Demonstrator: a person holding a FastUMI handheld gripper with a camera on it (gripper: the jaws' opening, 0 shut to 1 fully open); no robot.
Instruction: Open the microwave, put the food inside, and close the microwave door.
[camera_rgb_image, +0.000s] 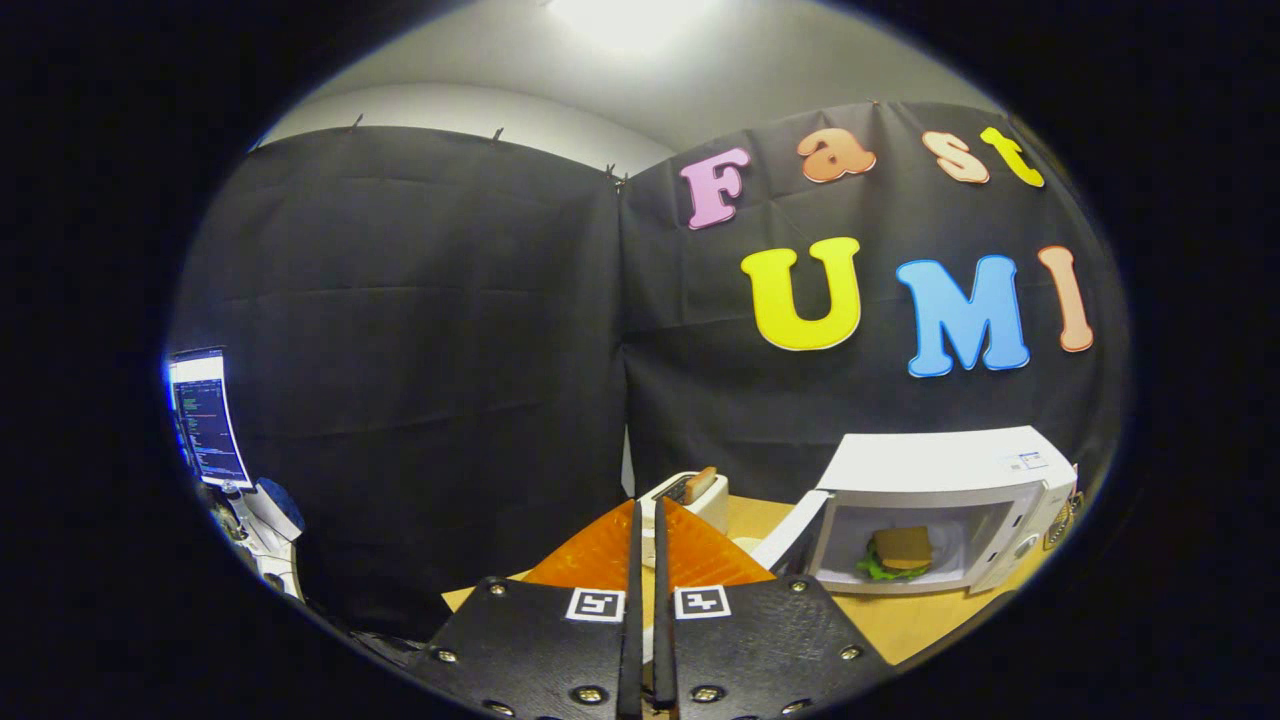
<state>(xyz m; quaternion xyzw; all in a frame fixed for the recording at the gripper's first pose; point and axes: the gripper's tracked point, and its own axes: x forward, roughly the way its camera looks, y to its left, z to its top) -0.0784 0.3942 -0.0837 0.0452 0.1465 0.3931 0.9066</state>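
A white microwave (940, 480) stands on the wooden table (900, 615), off to the right of my fingers. Its door (790, 535) is swung open toward me on the left side. Inside the cavity lies the food, a sandwich (898, 553) with brown bread on green lettuce. My gripper (648, 520) is shut, the two fingers nearly touching with nothing between them. It hovers left of the microwave, well apart from the door, and points toward the toaster.
A white toaster (690, 495) with a slice of bread (700, 482) sticking up stands just beyond the fingertips at the back of the table. A monitor (208, 418) and some white equipment (270, 520) sit far to the left.
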